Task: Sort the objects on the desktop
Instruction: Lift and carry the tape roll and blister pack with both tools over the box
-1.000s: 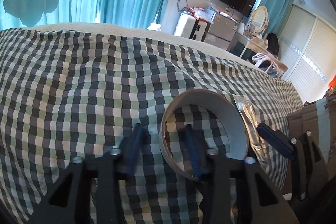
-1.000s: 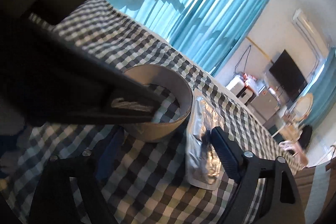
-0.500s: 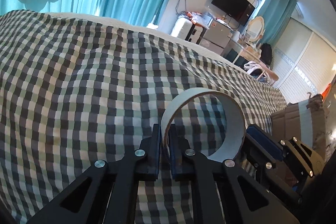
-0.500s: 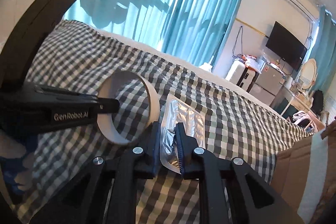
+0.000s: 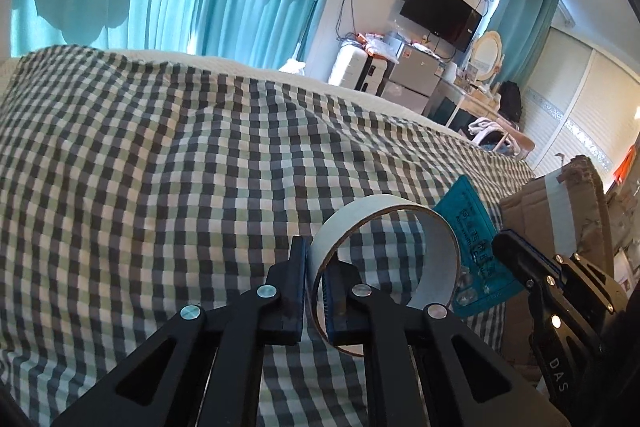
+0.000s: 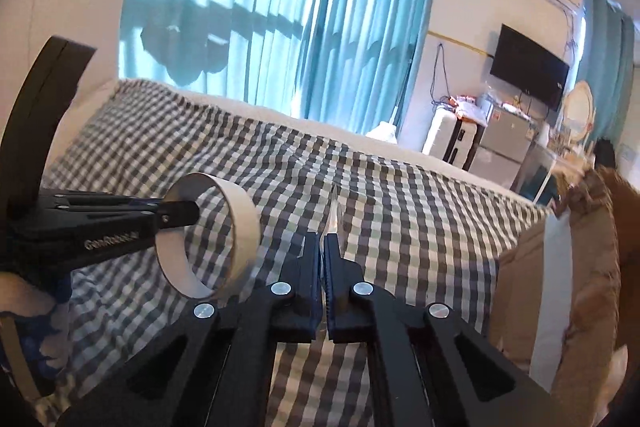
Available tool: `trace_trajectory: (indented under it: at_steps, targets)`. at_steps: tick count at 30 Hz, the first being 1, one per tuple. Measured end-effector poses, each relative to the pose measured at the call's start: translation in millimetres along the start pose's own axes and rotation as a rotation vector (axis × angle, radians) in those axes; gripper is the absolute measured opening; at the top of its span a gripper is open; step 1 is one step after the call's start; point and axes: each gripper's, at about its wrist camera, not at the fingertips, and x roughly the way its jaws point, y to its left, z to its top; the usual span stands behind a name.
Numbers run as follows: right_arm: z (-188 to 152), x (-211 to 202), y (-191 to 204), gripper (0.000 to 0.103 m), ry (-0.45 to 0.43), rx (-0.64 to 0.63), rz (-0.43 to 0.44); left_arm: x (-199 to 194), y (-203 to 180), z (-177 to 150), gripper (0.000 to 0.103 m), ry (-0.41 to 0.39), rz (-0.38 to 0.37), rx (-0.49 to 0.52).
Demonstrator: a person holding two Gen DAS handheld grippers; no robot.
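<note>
left gripper clamped on cardboard ring wall, right gripper pinching blister pack edge-on, both above checkered cloth

L gripper clamped ring, R gripper just closed on blister pack; both lifted off checked cloth.

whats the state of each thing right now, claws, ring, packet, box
left claw: shut on the wall of the cardboard ring, one finger inside, one outside
cardboard ring: held clear of the checked cloth, tilted on edge
right claw: jaws just closed, shut on the flat packet
flat packet: gripped at its edge, clear of the cloth, teal printed face towards the left wrist camera
cardboard box: taped with a pale strip; whether open or shut cannot be told
</note>
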Motion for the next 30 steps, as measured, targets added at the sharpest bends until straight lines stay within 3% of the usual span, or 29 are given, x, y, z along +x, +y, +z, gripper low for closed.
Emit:
trace_trajectory:
  at_steps: [18, 30]
  targets:
    - [10.1, -105.9, -20.7, 0.002, -0.196, 0.144, 0.104, -110.5, -41.6, 10.0, 0.008, -0.172, 0.049, 0.085]
    - [34.7, -202.9, -30.6, 0.002, -0.447, 0.161, 0.088, -207.9, -97.0, 9.1, 0.008, -0.382, 0.074, 0.178]
